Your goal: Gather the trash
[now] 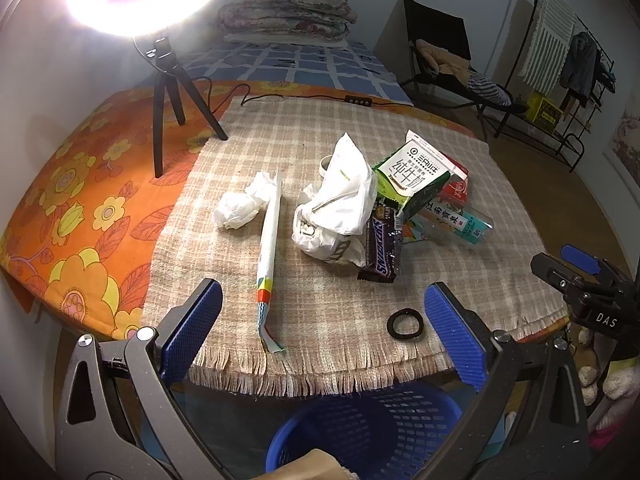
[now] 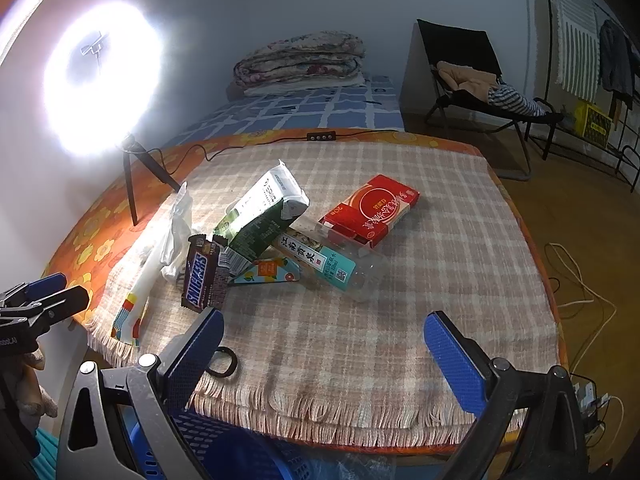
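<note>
On the checked cloth of the bench the trash lies piled: milk carton leaning on the bottle, Snickers wrapper beside; pulling one piece could topple the rest. Both left gripper and right gripper hover with jaws released, empty, above the blue basket

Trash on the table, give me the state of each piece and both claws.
Left claw: open, empty.
Right claw: open, empty.
Milk carton: lying tilted on the pile.
Water bottle: lying flat.
Red box: lying flat.
Tissue: crumpled.
Ring light: on.
</note>
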Tool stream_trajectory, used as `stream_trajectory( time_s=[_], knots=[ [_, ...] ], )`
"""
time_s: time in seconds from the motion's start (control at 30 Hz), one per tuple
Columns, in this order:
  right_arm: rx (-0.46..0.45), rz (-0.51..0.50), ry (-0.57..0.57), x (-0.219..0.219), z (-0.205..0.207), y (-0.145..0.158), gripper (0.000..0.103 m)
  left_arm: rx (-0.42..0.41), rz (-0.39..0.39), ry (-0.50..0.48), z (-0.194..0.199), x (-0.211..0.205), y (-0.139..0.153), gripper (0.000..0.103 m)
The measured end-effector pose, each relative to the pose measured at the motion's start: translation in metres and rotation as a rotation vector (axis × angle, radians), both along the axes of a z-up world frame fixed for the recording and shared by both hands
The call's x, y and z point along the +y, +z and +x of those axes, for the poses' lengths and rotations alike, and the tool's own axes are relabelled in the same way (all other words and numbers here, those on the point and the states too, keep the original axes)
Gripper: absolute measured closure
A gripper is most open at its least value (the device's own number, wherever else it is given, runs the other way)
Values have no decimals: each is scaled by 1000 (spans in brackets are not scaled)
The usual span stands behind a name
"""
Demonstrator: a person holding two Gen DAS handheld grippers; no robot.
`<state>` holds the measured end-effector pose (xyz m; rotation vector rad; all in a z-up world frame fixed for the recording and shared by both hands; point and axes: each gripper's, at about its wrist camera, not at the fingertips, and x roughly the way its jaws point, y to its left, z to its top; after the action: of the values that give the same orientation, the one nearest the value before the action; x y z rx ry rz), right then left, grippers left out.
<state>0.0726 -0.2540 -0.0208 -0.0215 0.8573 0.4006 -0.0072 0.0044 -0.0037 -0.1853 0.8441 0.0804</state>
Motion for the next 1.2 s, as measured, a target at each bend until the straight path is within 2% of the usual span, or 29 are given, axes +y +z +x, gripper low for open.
stream_trajectory(
  time_s=[1.2],
  knots=[
    [18,-8,10,3,0,-6,2,9,0,1,0,-1,-5,0]
  ],
)
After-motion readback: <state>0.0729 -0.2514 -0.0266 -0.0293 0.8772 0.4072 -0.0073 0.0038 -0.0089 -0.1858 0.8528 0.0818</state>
